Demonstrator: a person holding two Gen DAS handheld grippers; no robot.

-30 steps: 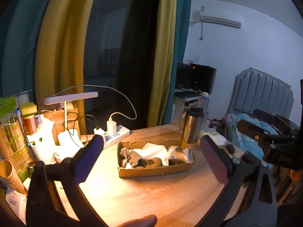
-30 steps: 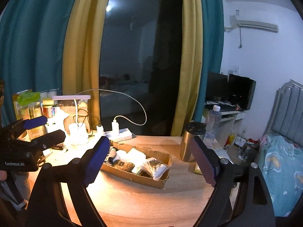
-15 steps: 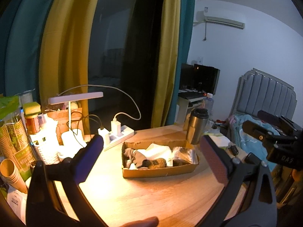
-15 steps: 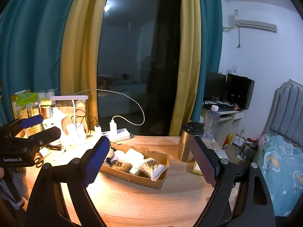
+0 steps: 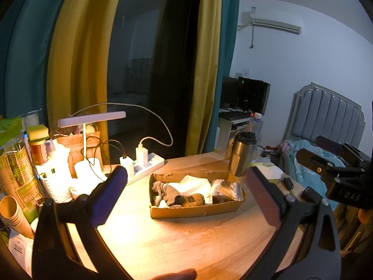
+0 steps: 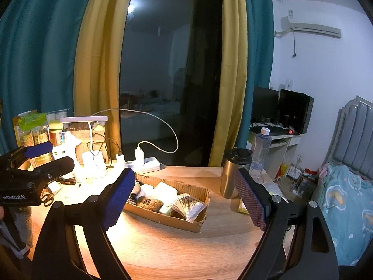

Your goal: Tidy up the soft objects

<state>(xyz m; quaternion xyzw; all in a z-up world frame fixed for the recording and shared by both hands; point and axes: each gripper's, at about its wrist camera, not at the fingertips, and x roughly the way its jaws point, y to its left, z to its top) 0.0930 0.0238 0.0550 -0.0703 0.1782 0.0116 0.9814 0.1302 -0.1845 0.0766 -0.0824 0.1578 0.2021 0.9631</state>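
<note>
The wooden table (image 5: 186, 238) carries a shallow cardboard tray (image 5: 195, 210) near its middle, under warm light from the desk lamp (image 5: 92, 119). The soft things all lie inside the tray: a grey sock (image 5: 166, 192) at its left end, white folded cloth (image 5: 193, 184) in the middle, a brown fuzzy piece (image 5: 193, 200) against the front wall, and a clear bag (image 5: 227, 187) at the right end. The table in front of the tray shows bare wood.

This fits either a tray waiting to be sorted or one already packed, so no particular move is settled.

The left gripper (image 5: 186, 196) and the right gripper (image 6: 184, 198) both hover above the table, short of the tray, each with its fingers spread wide and nothing between them.

If anything is to be handled, a good grip likely comes from above, pinching a bunched fold rather than a flat layer. The steel tumbler (image 5: 241, 154) stands just behind the tray's right end and could tip if knocked.
</note>
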